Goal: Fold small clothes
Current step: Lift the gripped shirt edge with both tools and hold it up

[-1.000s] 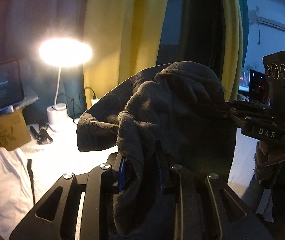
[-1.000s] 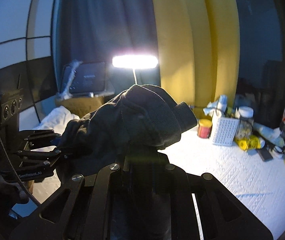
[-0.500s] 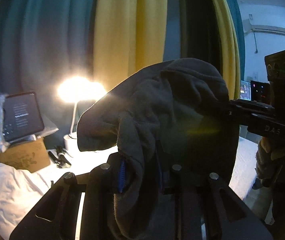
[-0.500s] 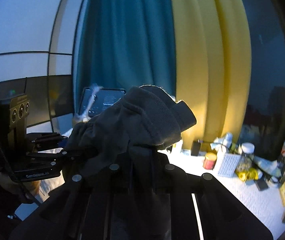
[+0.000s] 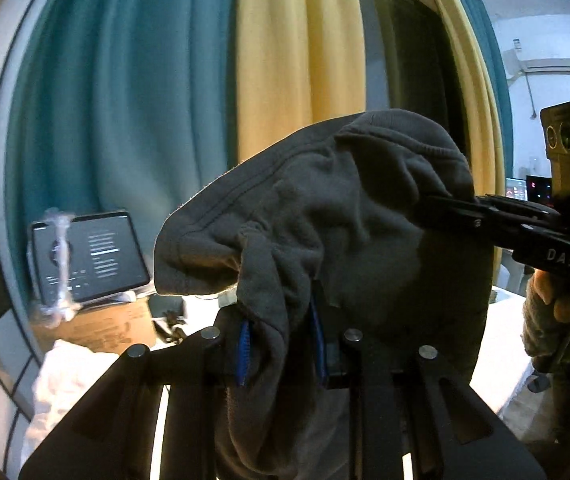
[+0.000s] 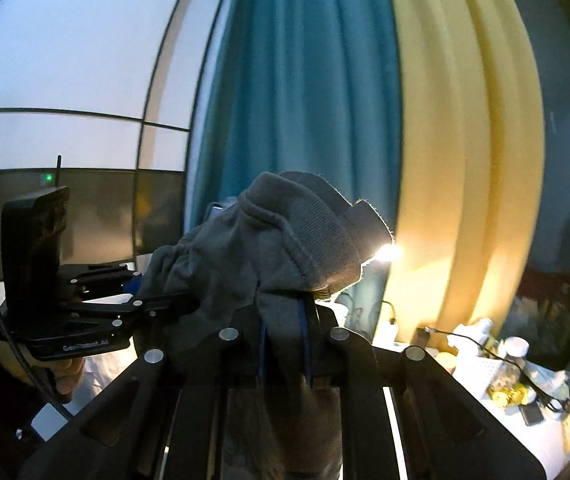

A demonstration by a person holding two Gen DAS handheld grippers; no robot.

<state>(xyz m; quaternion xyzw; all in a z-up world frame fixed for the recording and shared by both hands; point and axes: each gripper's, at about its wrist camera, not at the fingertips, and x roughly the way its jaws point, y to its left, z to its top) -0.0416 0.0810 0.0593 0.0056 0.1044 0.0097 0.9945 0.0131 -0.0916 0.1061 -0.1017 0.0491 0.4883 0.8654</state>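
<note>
A dark grey garment [image 5: 325,208] of fleecy cloth hangs in the air between the two grippers, clear of the white-covered bench [image 6: 497,432] below. In the left wrist view the left gripper [image 5: 283,354] has its jaws drawn in narrow on a bunched fold of the cloth; the blue pads [image 5: 243,350] press it from either side, and the fold runs down past them toward the camera. Above the jaws the garment rises in a rounded hump, a stitched hem sticking out to the left. At the hump's right edge the right gripper [image 5: 437,204] comes in from the side, its black fingers nipped on the cloth there, with a hand [image 5: 557,304] gripping its handle.

In the right wrist view the right gripper [image 6: 285,344] is likewise nearly closed on the cloth, a thin gather of fabric pinched between its blue pads [image 6: 304,340]. A ribbed cuff or band of the garment [image 6: 285,240] folds over just above these jaws. To the left the left gripper [image 6: 141,284] holds the other end of the same piece, level with it and a little apart.

Behind stand teal and yellow curtains [image 6: 325,100], and a tablet [image 5: 89,256] sits propped on a cardboard box [image 5: 101,326].
</note>
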